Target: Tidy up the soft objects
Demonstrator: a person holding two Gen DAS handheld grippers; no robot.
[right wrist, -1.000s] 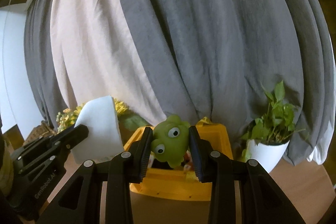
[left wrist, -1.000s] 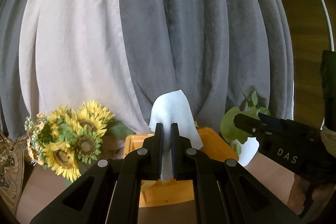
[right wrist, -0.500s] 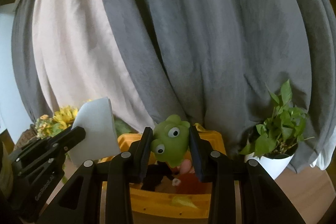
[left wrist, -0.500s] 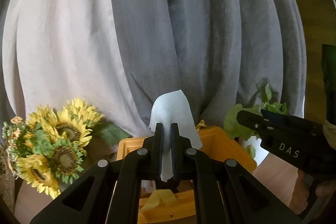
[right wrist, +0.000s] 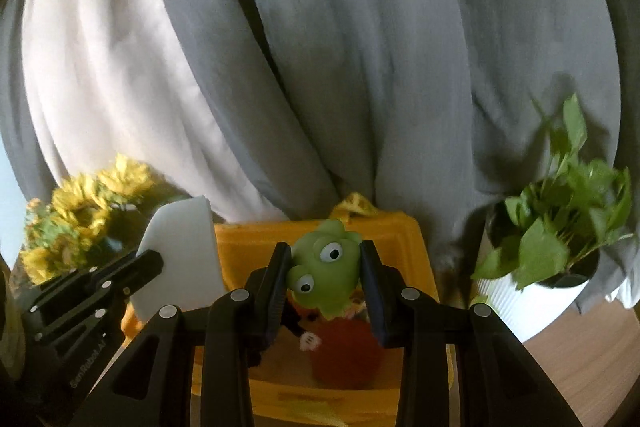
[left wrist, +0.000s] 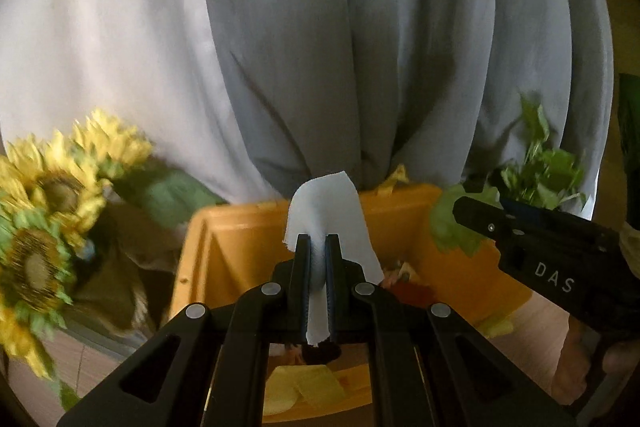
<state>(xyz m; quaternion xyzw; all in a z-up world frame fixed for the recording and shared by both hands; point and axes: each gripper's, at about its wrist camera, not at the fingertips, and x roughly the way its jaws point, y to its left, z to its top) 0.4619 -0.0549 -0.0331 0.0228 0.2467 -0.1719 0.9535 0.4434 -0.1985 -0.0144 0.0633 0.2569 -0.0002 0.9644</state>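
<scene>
My left gripper [left wrist: 318, 243] is shut on a white cloth [left wrist: 326, 203] that sticks up between its fingers, held over the near part of a yellow bin [left wrist: 240, 243]. My right gripper [right wrist: 325, 257] is shut on a green frog toy [right wrist: 324, 267] with white eyes, also above the yellow bin [right wrist: 404, 239]. Inside the bin lie soft toys, among them a red one [right wrist: 344, 351] and yellow pieces [left wrist: 304, 387]. The right view shows the left gripper [right wrist: 152, 261] with the white cloth [right wrist: 180, 259] at lower left; the left view shows the right gripper's body [left wrist: 536, 247] at the right.
Grey and cream curtains [right wrist: 320, 67] hang right behind the bin. Sunflowers [left wrist: 48, 211] stand to the bin's left and a leafy plant in a white pot [right wrist: 552, 259] to its right. Wooden tabletop [right wrist: 592, 355] shows at lower right.
Both grippers moved forward and down toward the yellow bin, which now looks larger and shows its inside. The cloth and the frog stay gripped.
</scene>
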